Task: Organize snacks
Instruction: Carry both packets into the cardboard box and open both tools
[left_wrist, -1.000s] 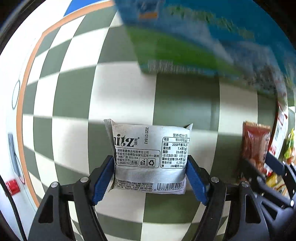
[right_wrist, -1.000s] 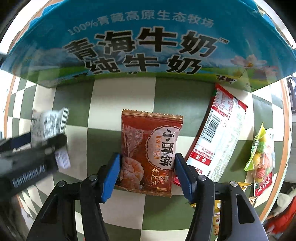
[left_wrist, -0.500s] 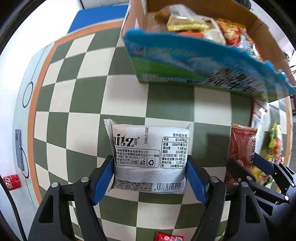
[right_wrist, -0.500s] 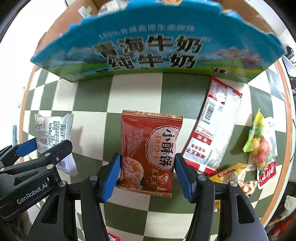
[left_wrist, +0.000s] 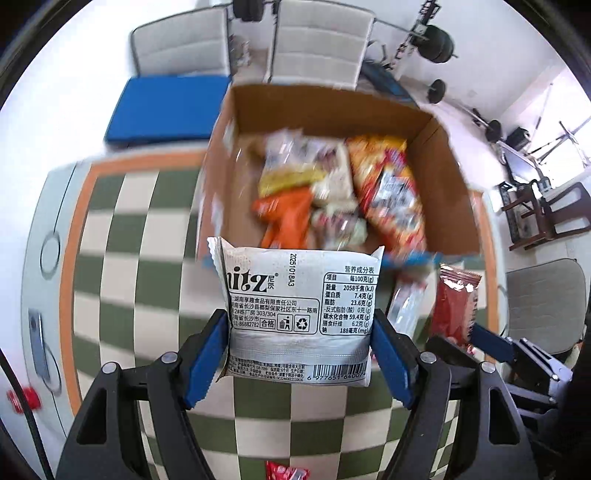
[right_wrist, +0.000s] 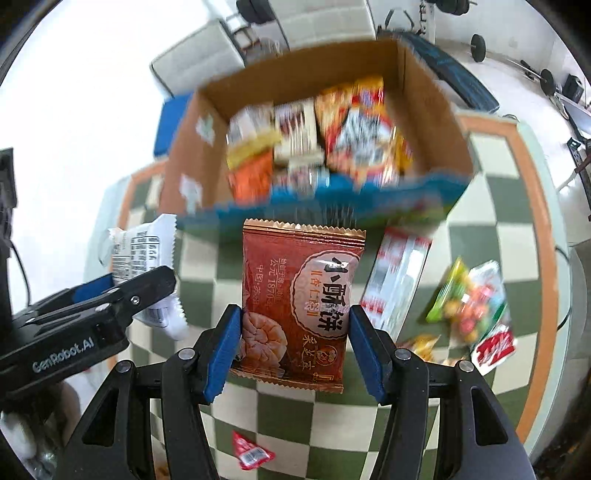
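Left wrist view now looks into the cardboard box, earlier overhead; left gripper clamps the white packet, right gripper the brown packet.

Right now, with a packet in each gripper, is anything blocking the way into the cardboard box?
Only the box's near blue wall lies between the packets and the opening. The white packet and brown packet are held in front of it. The cardboard box is open-topped, no lid, with snacks covering its floor.
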